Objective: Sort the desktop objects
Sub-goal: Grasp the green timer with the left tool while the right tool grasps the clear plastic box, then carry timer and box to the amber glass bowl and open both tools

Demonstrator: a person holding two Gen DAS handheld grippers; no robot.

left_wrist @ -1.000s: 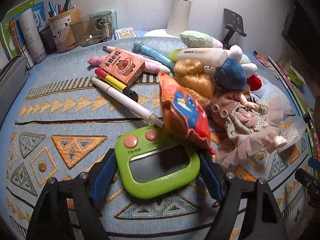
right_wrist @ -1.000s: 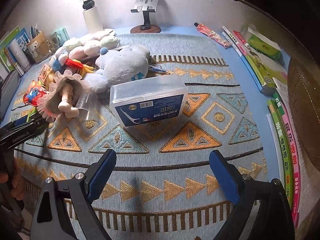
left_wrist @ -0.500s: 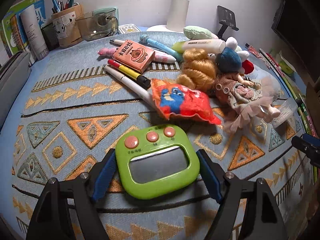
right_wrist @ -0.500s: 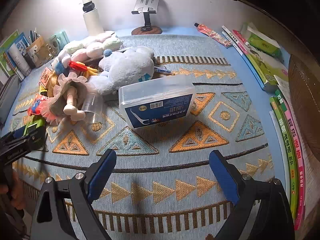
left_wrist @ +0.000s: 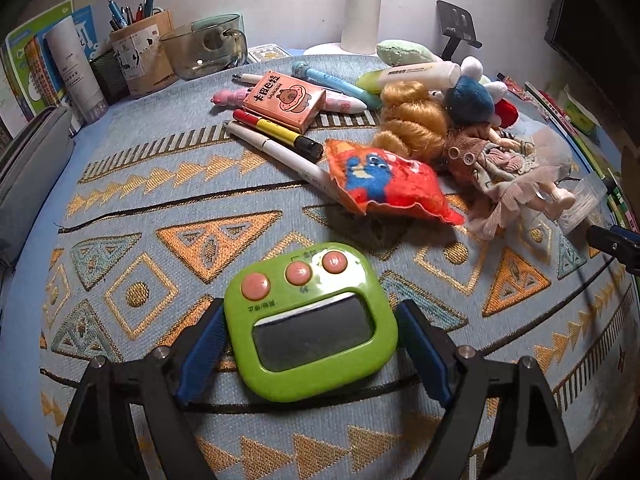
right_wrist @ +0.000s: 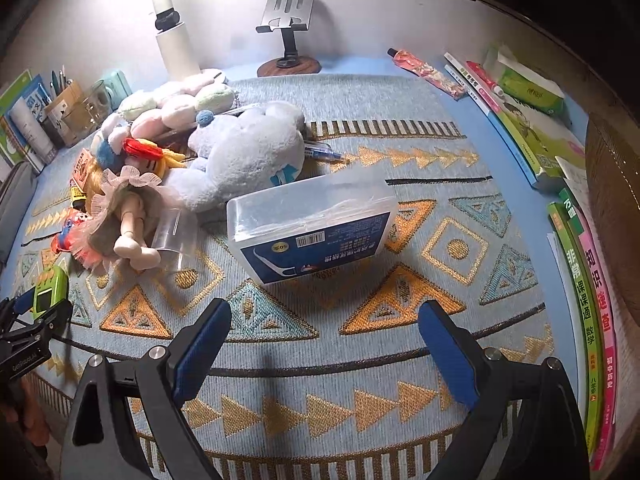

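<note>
A green timer with three pink buttons lies flat on the patterned mat, between the fingers of my left gripper. Its jaws are opening, and a thin gap shows at each blue pad. From the right wrist view the timer sits at the far left. My right gripper hangs open over bare mat with nothing between its fingers. Just beyond it lies a clear floss-pick box.
Beyond the timer lie an orange pouch, pens, a pink card box, a doll and plush toys. A pen cup and glass mug stand at the back left. Books line the right edge.
My left gripper drew back toward the near edge with the timer, away from the pile. The orange pouch dropped flat. The left jaws widened slightly. The right gripper stayed put.
</note>
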